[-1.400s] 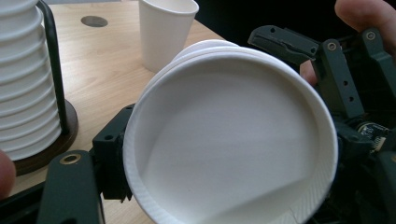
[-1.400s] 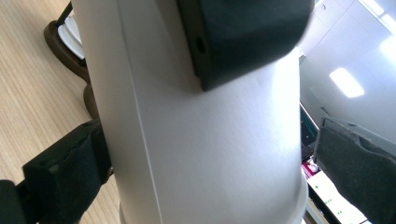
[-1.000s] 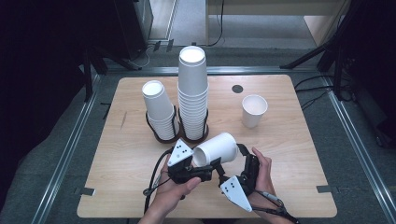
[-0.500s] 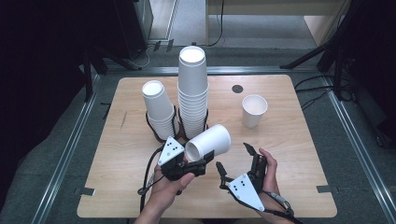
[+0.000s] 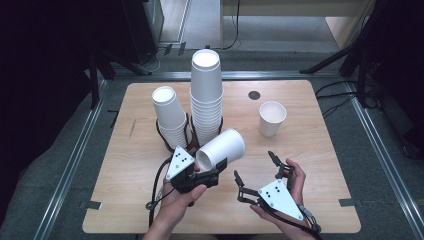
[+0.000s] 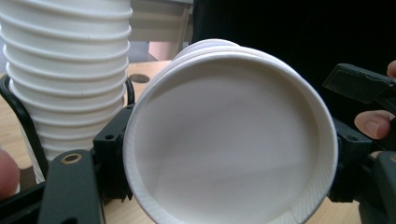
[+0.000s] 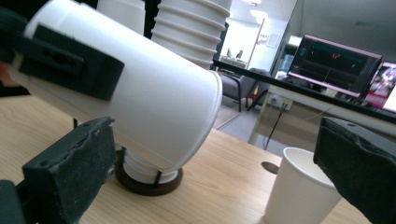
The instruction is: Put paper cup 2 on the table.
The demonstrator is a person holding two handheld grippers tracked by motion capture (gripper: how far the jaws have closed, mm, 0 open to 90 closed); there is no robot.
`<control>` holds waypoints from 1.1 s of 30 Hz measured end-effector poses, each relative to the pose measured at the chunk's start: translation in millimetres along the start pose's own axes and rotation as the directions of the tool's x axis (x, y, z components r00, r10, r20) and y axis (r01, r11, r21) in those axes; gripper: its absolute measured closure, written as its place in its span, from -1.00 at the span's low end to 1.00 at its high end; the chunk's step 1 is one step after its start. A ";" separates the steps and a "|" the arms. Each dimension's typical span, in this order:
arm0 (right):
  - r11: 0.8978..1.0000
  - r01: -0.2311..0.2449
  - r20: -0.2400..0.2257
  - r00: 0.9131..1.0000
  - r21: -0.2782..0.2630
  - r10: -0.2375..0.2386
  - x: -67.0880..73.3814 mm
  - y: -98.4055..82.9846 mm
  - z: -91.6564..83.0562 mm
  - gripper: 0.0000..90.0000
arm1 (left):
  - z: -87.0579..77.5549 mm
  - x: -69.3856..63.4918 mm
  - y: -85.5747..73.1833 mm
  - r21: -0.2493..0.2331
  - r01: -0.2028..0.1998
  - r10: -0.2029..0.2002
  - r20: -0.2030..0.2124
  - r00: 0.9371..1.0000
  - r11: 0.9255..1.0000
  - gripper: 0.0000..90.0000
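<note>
my left fingers [image 5: 216, 167] were clamped on the rim of a white paper cup [image 5: 222, 148], which lay tilted above the counter [image 5: 320, 165], base toward two o'clock. my right fingers [image 5: 256, 168] stood wide apart, holding nothing, just at three o'clock of it. two cup stacks [image 5: 206, 95] stood at twelve o'clock.

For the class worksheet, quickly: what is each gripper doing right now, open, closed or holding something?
Left gripper: closed on the sideways paper cup, gripping it near the rim.
Right gripper: open, holding nothing, beside the cup.
</note>
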State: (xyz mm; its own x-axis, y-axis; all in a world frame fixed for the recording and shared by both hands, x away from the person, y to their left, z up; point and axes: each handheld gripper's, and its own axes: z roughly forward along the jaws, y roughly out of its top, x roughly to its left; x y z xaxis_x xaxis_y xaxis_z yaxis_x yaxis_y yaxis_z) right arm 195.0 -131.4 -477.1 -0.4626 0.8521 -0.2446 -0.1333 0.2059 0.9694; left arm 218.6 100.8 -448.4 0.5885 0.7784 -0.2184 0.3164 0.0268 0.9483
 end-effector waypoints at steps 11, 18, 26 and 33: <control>0.956 -0.291 -0.023 0.956 0.039 0.292 -2.9 2.5 1.0 -1.00 | -0.9 -2.0 0.4 -0.024 -0.015 0.015 -0.016 1.000 1.000 -0.49; 0.884 -0.461 -0.072 0.882 0.081 0.466 1.0 9.5 3.2 -1.00 | -0.6 0.6 -1.0 -0.031 -0.016 0.015 -0.016 1.000 0.999 -0.49; 0.804 -0.589 0.002 0.807 0.082 0.591 0.3 13.2 6.0 -1.00 | -2.7 2.0 0.3 -0.058 0.007 -0.008 -0.009 1.000 0.998 -0.49; 0.720 -0.691 0.019 0.722 0.053 0.692 3.4 14.4 6.8 -1.00 | -1.3 3.1 -0.9 -0.071 0.011 -0.012 -0.006 1.000 0.997 -0.49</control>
State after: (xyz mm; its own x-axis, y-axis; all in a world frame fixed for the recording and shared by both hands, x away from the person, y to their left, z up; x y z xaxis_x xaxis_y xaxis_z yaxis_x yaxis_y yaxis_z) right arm 197.5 -122.3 -463.8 -0.4096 0.7668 0.4942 0.2699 -0.4156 0.8686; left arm 219.2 104.0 -449.6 0.5801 0.7820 -0.2279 0.2692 0.0800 0.9598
